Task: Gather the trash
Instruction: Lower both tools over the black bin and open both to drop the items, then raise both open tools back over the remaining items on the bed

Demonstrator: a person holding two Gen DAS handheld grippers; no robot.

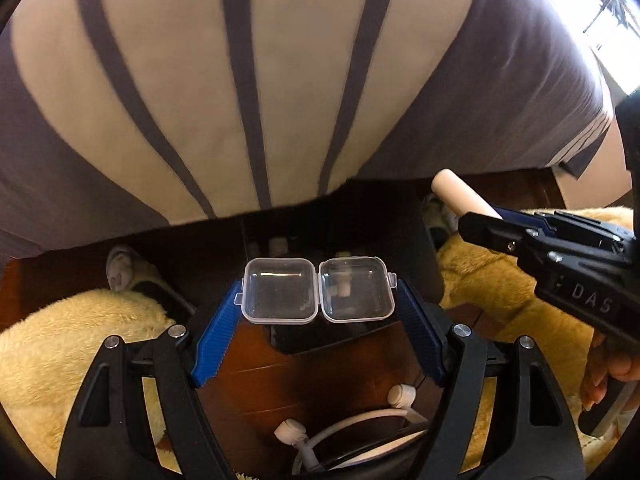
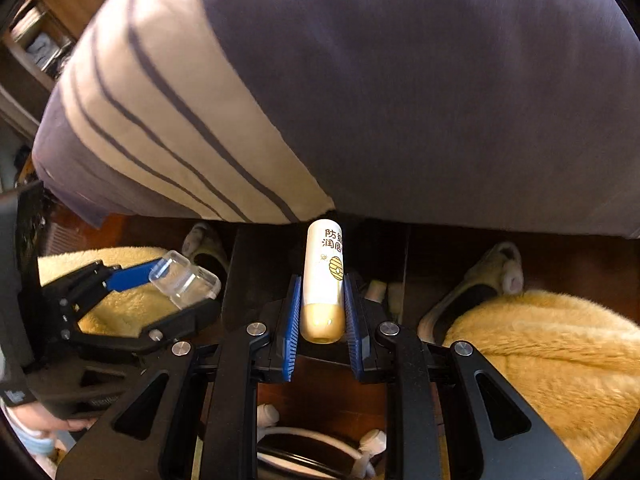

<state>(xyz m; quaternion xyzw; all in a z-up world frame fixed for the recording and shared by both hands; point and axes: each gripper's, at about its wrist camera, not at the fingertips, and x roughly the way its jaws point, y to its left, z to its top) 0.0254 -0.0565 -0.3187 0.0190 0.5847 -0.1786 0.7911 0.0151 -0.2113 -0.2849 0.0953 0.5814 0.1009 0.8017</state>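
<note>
Right claw [image 2: 320, 312] was clamped on a cream lip balm tube [image 2: 323, 280] with Chinese characters and a beehive drawing, left claw [image 1: 318, 300] gripped an opened clear plastic case [image 1: 318, 291] end to end, both over a dark bin [image 1: 360, 216], "DAS" on the right one's body.

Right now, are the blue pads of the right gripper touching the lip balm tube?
Touching. In the right wrist view, the right gripper has both blue pads pressed against the sides of the lip balm tube, with no gap visible.
</note>
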